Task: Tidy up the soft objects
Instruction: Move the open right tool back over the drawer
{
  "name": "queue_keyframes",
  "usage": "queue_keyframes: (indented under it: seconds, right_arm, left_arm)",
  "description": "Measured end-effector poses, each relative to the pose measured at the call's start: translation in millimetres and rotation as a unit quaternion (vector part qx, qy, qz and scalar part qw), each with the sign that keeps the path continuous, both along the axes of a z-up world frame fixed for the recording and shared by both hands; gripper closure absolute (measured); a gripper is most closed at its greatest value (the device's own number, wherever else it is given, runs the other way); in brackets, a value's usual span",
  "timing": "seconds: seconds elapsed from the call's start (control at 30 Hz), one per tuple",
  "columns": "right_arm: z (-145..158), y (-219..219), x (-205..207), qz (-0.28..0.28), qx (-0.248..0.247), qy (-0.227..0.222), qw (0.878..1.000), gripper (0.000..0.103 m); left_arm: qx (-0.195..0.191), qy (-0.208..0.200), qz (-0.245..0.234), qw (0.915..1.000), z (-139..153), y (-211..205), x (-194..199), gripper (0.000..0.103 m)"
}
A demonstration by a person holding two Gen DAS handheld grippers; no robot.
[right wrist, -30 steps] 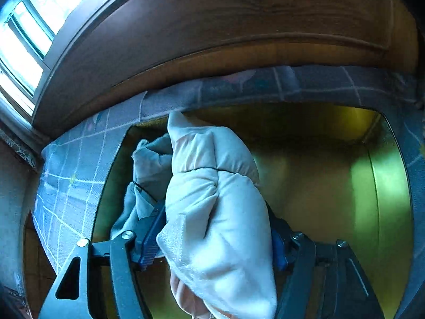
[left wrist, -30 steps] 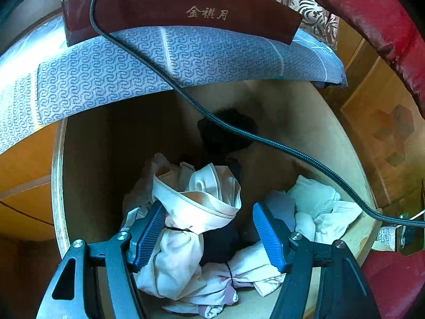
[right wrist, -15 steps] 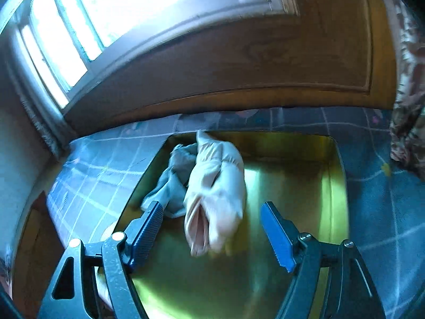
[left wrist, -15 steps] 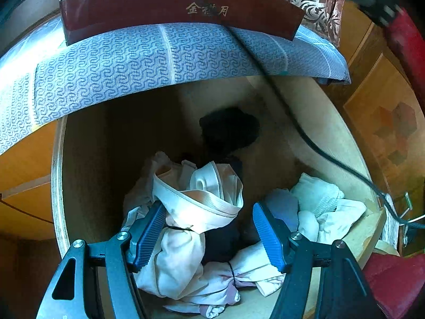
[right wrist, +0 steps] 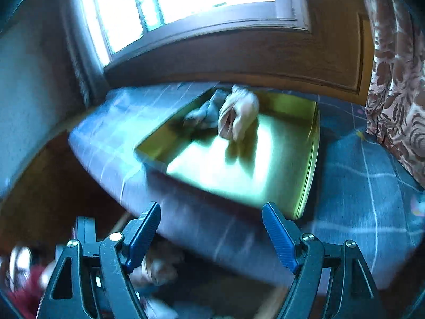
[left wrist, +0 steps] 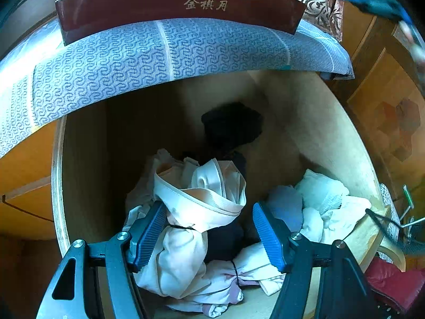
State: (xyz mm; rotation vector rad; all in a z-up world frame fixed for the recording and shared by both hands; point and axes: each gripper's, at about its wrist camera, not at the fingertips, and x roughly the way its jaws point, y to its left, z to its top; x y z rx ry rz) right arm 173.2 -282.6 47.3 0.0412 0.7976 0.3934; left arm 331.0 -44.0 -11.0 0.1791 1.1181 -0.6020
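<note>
In the left wrist view, my left gripper (left wrist: 207,207) hangs open over a wooden drawer (left wrist: 318,133) full of rolled clothes. A pale pink garment (left wrist: 202,202) rises between its jaws and leans against the left pad; the right pad stands free. My right gripper (right wrist: 211,207) is open, its jaws still opening, with nothing between them. It is well back from a yellow-green box (right wrist: 310,159) on the bed. In that box's far corner lie a pink bundle (right wrist: 239,114) and a grey-blue cloth (right wrist: 207,111).
A black item (left wrist: 231,125) sits at the drawer's back, and white and light-blue clothes (left wrist: 318,199) fill its right corner. Blue patterned bedding (left wrist: 159,53) overhangs the drawer, with a dark red box (left wrist: 172,2) on it. A window (right wrist: 186,0) and curtain (right wrist: 393,79) stand behind the bed.
My right gripper let go of the pink bundle, left it in the box and drew far back. The cable has swung out of the left view. The left gripper stayed put.
</note>
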Motion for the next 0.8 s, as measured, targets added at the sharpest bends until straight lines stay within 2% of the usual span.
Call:
queue_keyframes:
  seconds: [0.1,0.27,0.37,0.47,0.8]
  right_arm:
    - [-19,7,-22,0.013,-0.025,0.013,1.000,0.023]
    - [-70,20,-42,0.015,-0.071,0.055,0.996,0.023]
    - [-110,25,-42,0.016,-0.067,0.104,0.992,0.023]
    - [-134,28,-36,0.012,-0.070,0.135,0.988,0.023]
    - [-155,41,-30,0.015,-0.099,0.137,0.985,0.022]
  left_arm:
    - [0.002,0.000,0.000,1.0000,-1,-1,0,0.034]
    - [0.004,0.001,-0.002,1.0000,-3,-4,1,0.034]
    - [0.010,0.004,-0.005,0.9999,-4,-6,3,0.034]
    - [0.015,0.008,-0.005,0.9998,-7,-9,5,0.034]
    - [0.026,0.017,-0.009,0.9995,-19,-18,11,0.034]
